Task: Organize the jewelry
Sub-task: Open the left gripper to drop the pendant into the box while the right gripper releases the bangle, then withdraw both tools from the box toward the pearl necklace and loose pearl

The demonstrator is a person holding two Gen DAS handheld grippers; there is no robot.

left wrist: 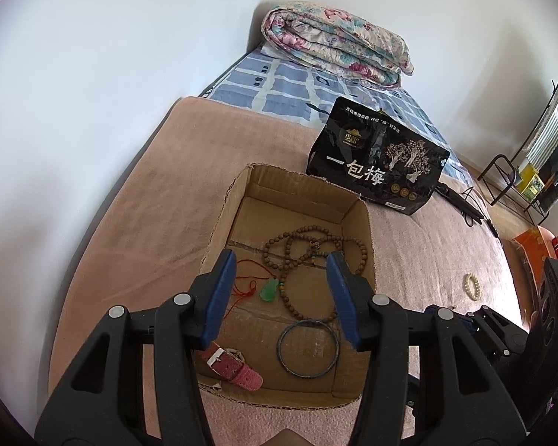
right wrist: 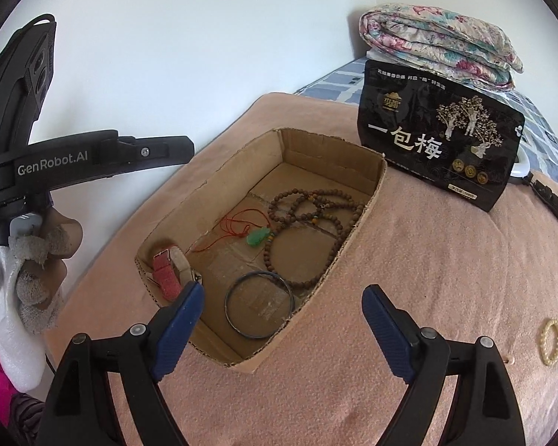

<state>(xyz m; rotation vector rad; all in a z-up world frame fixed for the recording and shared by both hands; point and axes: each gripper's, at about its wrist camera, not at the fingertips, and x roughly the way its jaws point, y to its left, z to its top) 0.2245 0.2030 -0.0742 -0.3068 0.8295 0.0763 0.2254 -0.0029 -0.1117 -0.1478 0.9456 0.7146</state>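
An open cardboard box (left wrist: 238,189) (right wrist: 357,223) sits on the pink blanket. Inside lie a wooden bead necklace (left wrist: 290,256) (right wrist: 338,223), a green pendant on red cord (left wrist: 268,291) (right wrist: 257,237), a dark bangle (left wrist: 308,347) (right wrist: 259,303) and a red watch (left wrist: 234,366) (right wrist: 165,273). A cream bead bracelet (left wrist: 473,287) (right wrist: 550,341) lies on the blanket right of the box. My left gripper (left wrist: 282,293) is open and empty above the box. My right gripper (right wrist: 282,329) is open and empty over the box's near right corner.
A black snack bag (left wrist: 379,156) (right wrist: 439,133) stands behind the box. A folded floral quilt (left wrist: 334,44) (right wrist: 439,41) lies at the bed's far end. A white wall runs along the left. A black cable (left wrist: 468,212) lies right of the bag.
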